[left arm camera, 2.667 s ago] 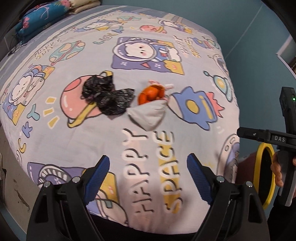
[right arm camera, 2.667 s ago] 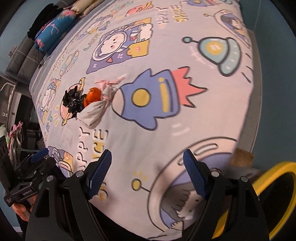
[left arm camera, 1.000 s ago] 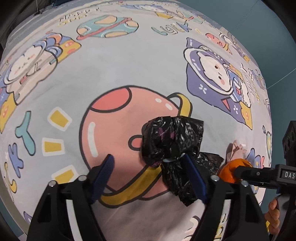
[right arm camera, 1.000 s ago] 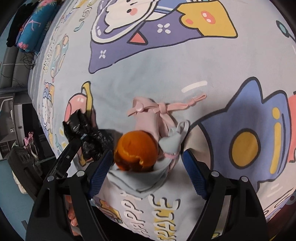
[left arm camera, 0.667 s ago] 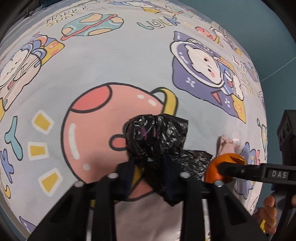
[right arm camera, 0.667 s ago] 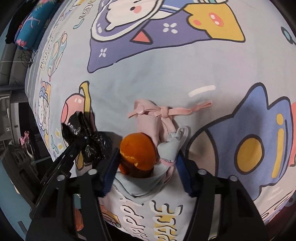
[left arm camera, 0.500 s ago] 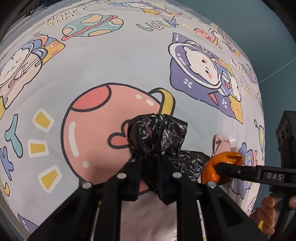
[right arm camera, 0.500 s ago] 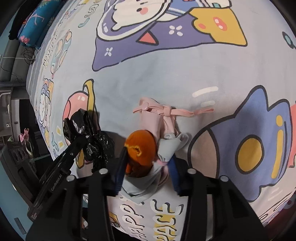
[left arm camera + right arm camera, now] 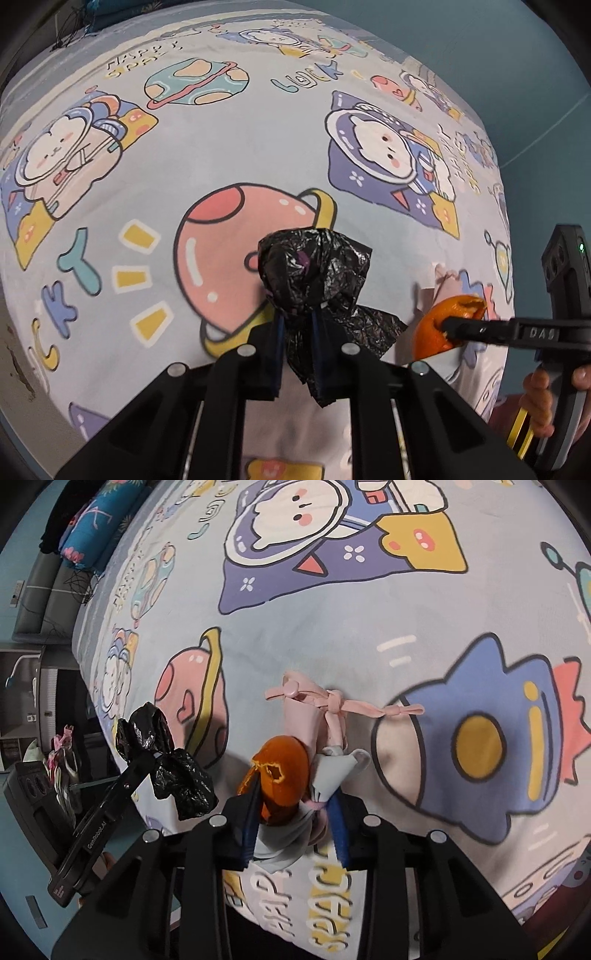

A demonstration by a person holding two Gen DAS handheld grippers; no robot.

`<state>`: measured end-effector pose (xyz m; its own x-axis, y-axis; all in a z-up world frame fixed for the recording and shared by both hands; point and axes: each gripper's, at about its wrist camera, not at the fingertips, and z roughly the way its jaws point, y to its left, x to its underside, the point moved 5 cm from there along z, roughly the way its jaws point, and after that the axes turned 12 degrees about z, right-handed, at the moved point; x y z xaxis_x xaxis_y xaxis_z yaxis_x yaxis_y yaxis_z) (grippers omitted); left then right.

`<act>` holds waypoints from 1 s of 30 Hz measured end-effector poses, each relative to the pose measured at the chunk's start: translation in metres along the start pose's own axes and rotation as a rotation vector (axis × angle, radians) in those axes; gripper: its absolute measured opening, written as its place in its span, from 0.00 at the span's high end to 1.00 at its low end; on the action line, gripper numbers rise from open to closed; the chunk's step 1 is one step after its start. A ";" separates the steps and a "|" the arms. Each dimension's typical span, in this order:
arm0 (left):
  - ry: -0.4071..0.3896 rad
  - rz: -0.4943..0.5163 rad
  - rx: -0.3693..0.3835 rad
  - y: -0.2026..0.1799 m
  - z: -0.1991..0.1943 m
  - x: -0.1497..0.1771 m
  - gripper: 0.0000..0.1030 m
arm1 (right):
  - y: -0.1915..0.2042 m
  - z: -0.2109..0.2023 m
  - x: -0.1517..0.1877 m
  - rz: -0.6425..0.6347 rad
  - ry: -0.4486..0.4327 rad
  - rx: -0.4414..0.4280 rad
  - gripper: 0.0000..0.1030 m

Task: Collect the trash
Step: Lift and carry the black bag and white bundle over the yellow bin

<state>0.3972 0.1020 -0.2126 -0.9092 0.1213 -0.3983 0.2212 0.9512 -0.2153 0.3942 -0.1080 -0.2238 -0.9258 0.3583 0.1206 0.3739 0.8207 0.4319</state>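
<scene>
My left gripper (image 9: pixel 298 334) is shut on a crumpled black plastic bag (image 9: pixel 314 273) and holds it just above the cartoon-print bedsheet (image 9: pixel 229 140). The bag also shows in the right wrist view (image 9: pixel 162 753). My right gripper (image 9: pixel 295 808) is shut on an orange peel (image 9: pixel 282 768) together with a grey and pink face mask (image 9: pixel 328 771). The peel also shows in the left wrist view (image 9: pixel 441 325), pinched in the right gripper's fingers (image 9: pixel 480 326). A pink mask (image 9: pixel 306 709) with knotted straps lies on the sheet just beyond the peel.
The bedsheet (image 9: pixel 332 627) fills both views. A blue floral pillow (image 9: pixel 92 528) lies at the far end of the bed. Teal walls (image 9: pixel 480 44) lie beyond the bed. A dark shelf unit (image 9: pixel 33 709) stands left of the bed.
Both grippers came in from the bed's near edge and closed, the left on the black bag and the right on the orange peel and mask. Both items are now raised slightly off the sheet.
</scene>
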 end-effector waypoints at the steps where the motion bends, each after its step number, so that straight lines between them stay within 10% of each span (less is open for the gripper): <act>1: 0.003 0.009 -0.007 -0.001 -0.003 0.003 0.89 | -0.002 -0.004 0.005 -0.005 0.002 -0.007 0.70; 30: 0.045 0.205 0.092 -0.081 -0.092 0.148 0.89 | -0.120 -0.086 0.138 -0.007 -0.040 -0.053 0.69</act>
<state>0.2123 0.0691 -0.1715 -0.8565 0.3236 -0.4021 0.4320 0.8758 -0.2155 0.2168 -0.1952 -0.1822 -0.9250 0.3710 0.0817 0.3628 0.7990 0.4796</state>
